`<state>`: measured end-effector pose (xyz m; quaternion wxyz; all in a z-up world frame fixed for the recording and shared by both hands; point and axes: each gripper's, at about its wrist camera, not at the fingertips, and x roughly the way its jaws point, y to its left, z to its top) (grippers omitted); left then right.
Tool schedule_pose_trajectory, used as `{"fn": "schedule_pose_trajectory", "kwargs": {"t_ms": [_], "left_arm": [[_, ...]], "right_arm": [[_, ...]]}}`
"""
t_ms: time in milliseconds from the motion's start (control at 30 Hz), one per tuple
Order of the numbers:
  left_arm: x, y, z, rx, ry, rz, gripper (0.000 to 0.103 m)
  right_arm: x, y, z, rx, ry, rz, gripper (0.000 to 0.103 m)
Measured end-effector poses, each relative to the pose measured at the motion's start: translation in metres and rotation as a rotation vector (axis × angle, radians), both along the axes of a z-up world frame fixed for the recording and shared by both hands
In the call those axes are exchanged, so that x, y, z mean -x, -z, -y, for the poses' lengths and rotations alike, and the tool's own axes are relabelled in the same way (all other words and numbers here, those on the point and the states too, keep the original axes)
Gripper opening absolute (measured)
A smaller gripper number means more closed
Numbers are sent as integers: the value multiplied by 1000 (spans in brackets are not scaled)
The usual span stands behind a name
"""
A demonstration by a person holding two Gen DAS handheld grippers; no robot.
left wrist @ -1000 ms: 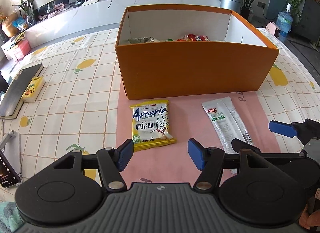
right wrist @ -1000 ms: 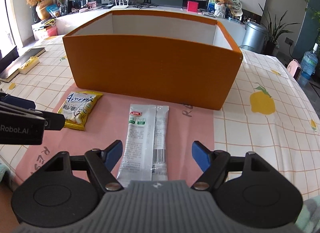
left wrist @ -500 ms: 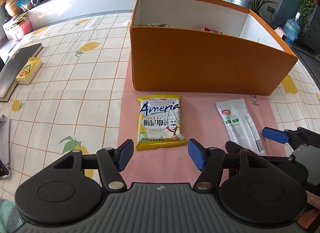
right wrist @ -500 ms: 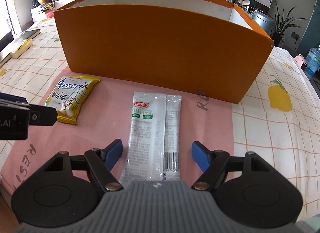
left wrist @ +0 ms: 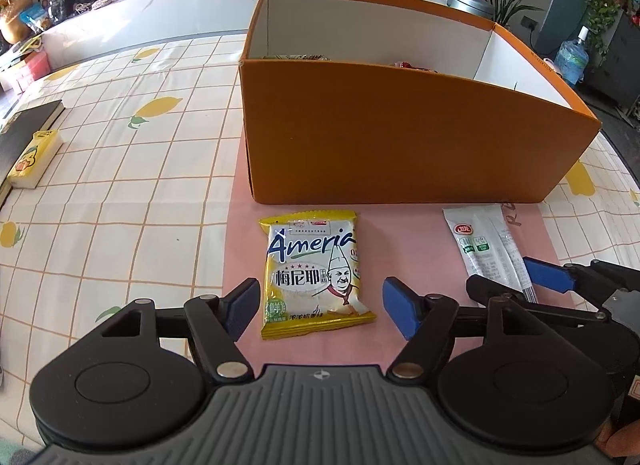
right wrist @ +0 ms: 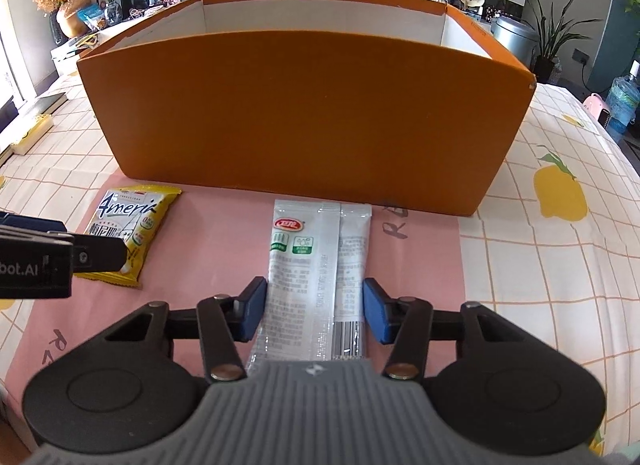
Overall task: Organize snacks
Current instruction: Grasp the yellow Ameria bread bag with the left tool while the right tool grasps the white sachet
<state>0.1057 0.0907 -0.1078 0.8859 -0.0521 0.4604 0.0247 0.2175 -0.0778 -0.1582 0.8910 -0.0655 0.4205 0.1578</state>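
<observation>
A yellow Ameria snack packet [left wrist: 314, 271] lies flat on the pink mat in front of the orange box [left wrist: 400, 137]. My left gripper [left wrist: 318, 307] is open, its fingers either side of the packet's near end. A white-and-grey snack pouch [right wrist: 318, 265] lies on the mat to the right. My right gripper [right wrist: 314, 311] is open with its pads close to both long edges of the pouch. The yellow packet also shows in the right wrist view [right wrist: 130, 225], the pouch in the left wrist view [left wrist: 486, 247]. The box [right wrist: 300, 113] holds some snacks, mostly hidden by its front wall.
The pink mat [left wrist: 400, 249] lies on a checked lemon-print tablecloth [left wrist: 120, 185]. A black book [left wrist: 24, 133] and a small yellow box [left wrist: 34, 159] lie at the far left. The right gripper shows at the right edge of the left wrist view [left wrist: 560, 285].
Both grippers moved forward and down toward their snacks. The left now straddles the yellow packet's near end. The right gripper's jaws have narrowed around the pouch.
</observation>
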Motion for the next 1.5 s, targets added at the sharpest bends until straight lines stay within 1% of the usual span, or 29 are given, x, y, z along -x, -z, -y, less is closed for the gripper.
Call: {"fn": "schedule_pose_trajectory", "kwargs": {"t_ms": [67,233,367,600,667,800,900,933,1000,1033,1067,1100,1400,1500], "left_arm": [[-5,4,1,-5,9,1,85],[-15,14,2,-31,19,-20,86],[-18,20,2,-31,24,-28,88],[-21,22,2,-41,28,-9,88],[-22,22,0,-55,11,-9,88],[-21,23,-4,-54,-13,0,88],[-20,24,-1,-85,1,6,89],[-20,23,-1,-80,-4,5,89],[-19,23,-1,-69,-4,7,83],[-18,21,-1,-64,-2,10,76],[-17,20,0,-57,1,16,65],[-16,19,1,-54,4,18,61],[-11,16,7,-20,21,10,59],[-7,12,9,-24,20,19,59]], "right_arm": [[0,0,0,2,-4,4,50],[1,1,-1,2,-9,11,50],[1,3,-2,1,-11,19,50],[0,3,-2,0,-15,26,51],[1,3,-3,0,-15,27,51],[1,3,-3,0,-15,27,51],[0,2,-3,0,-17,28,51],[0,2,-2,-1,-17,28,51],[0,2,-3,0,-17,28,51],[0,2,-2,0,-17,28,51],[0,2,-2,0,-17,28,51],[0,2,-2,0,-17,28,51],[1,1,0,-4,-19,21,49],[1,-1,2,-18,-15,14,48]]}}
